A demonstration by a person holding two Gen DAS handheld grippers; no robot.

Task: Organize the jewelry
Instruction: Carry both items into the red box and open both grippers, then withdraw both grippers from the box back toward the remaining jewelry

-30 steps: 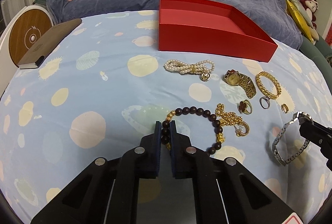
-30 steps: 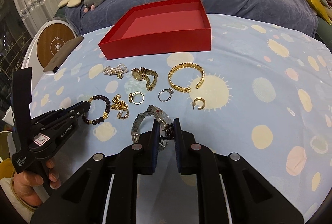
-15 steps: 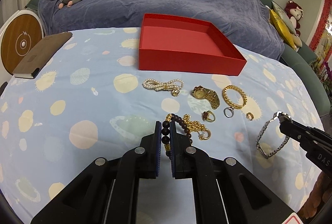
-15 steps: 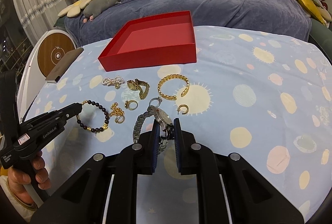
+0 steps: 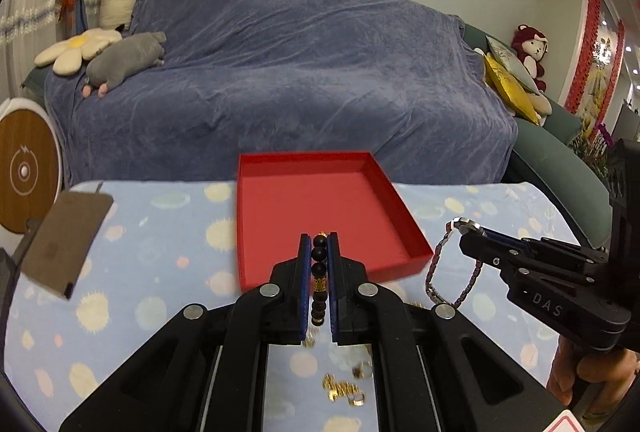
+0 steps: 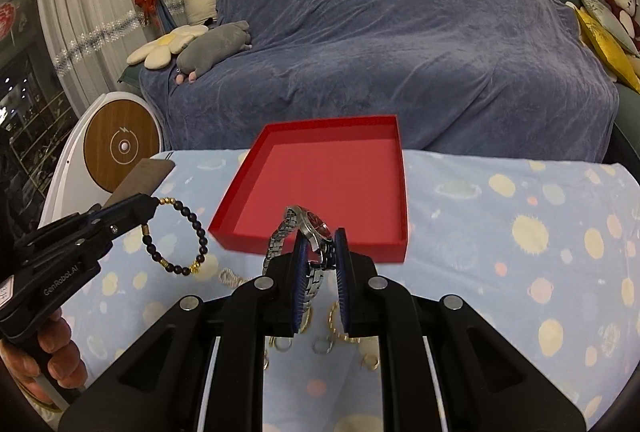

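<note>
Both my tongs are loaded right now. My left gripper is pinching the dark bead bracelet, beads stacked between the pads at center frame. My right gripper is clamped on the silver watch, whose band dangles off the table. The red tray sits mid-frame just beyond both, empty. At least 3 rings and a gold chain lie on the spotted cloth low in frame.

Left gripper: jaws closed on a beaded bracelet, pointing obliquely downward. Right gripper: jaws clamped on a metal watch, pointing obliquely downward. Each is carried by one hand.
</note>
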